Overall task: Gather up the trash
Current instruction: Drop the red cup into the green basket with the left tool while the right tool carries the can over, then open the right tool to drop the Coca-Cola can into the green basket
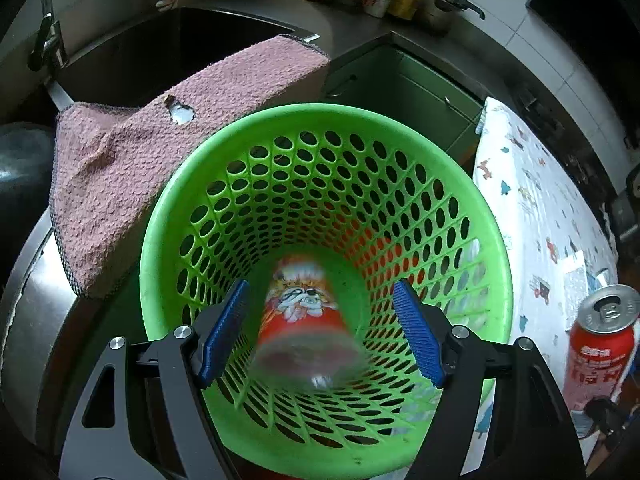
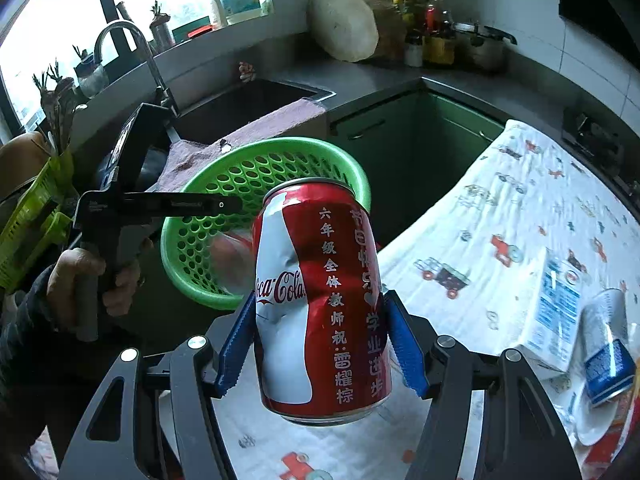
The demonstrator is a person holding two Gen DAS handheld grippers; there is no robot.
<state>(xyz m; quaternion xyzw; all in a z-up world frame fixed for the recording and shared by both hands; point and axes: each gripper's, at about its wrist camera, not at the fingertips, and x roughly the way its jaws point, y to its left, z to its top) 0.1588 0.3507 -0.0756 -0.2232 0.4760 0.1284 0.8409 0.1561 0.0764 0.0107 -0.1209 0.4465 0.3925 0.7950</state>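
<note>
My left claw [image 1: 320, 330] hangs open over the basket [image 1: 496, 240], a blurred red cup [image 1: 304, 320] dropping in between its pads. Right claw [image 2: 320, 344] grips the can [image 2: 320, 300] beside the basket; next, carry it over the rim and let go.

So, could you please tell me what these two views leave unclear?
- Left wrist view: the red cup between the open jaws over the green basket is motion-blurred; its print is unreadable.
- Right wrist view: the cola can hides the basket's near side.
- Right wrist view: the blue cup is blurred at the frame edge.
</note>
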